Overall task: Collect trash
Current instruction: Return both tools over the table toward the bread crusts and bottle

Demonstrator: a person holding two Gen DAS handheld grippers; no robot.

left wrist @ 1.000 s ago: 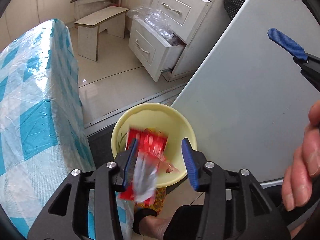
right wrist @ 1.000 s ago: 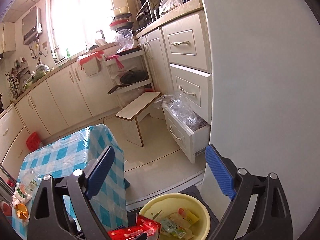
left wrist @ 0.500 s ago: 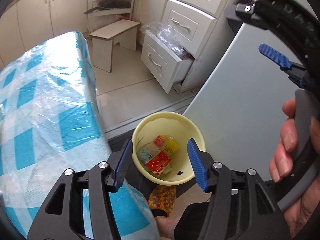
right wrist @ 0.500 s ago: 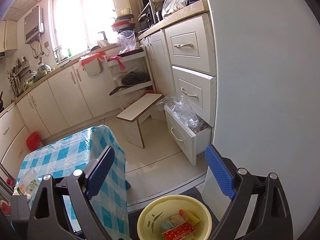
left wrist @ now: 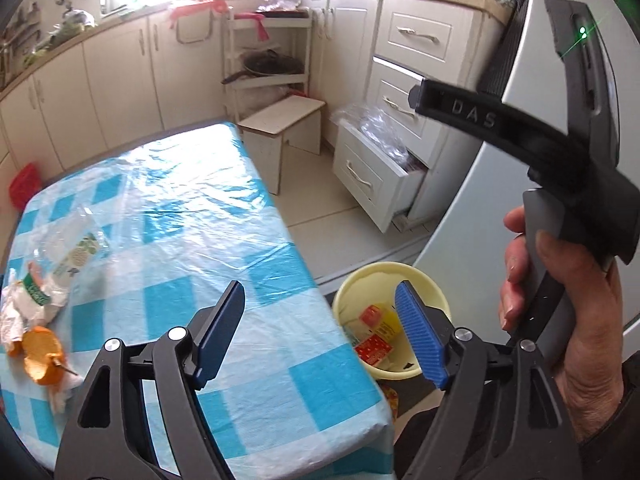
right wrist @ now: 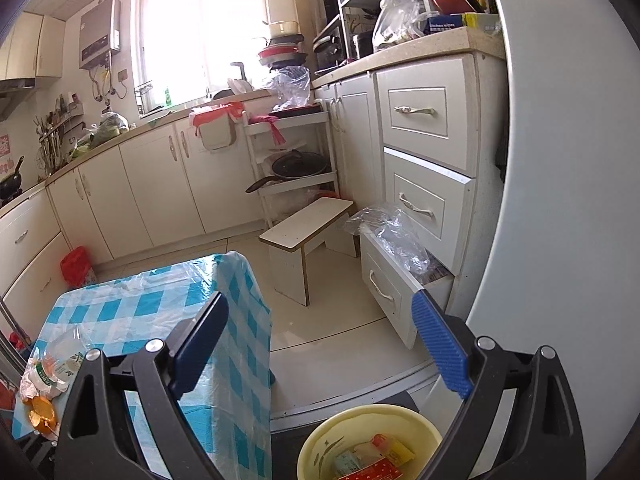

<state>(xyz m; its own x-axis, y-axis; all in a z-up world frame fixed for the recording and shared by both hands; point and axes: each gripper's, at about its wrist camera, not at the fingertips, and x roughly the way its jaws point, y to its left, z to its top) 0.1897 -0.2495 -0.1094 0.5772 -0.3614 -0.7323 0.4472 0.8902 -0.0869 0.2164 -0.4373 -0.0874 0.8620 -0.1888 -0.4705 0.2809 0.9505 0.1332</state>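
- Trash left on the table (left wrist: 192,208) sits in one cluster at its far left edge: one crumpled clear plastic bottle (left wrist: 74,254) with a green label, white crumpled wrapping (left wrist: 16,312), and orange peel (left wrist: 42,354).
- Bottle's long axis runs diagonally, upper end toward the table's middle, lower end toward the peel; its cap end is hard to make out.
- How many pieces the peel is in cannot be told; part is cut off by the frame edge.
- Yellow bin (left wrist: 362,286) stands on the floor just beside the table's right corner, holding several wrappers, one red (left wrist: 372,350) and one yellow (left wrist: 386,320); the exact count is unclear because the blue pad covers part.
- Left tongs (left wrist: 320,328) are spread wide, gripping nothing.
- Right tongs (right wrist: 320,344) also gape apart, holding nothing, above the bin (right wrist: 316,446), whose lower half is cut off.
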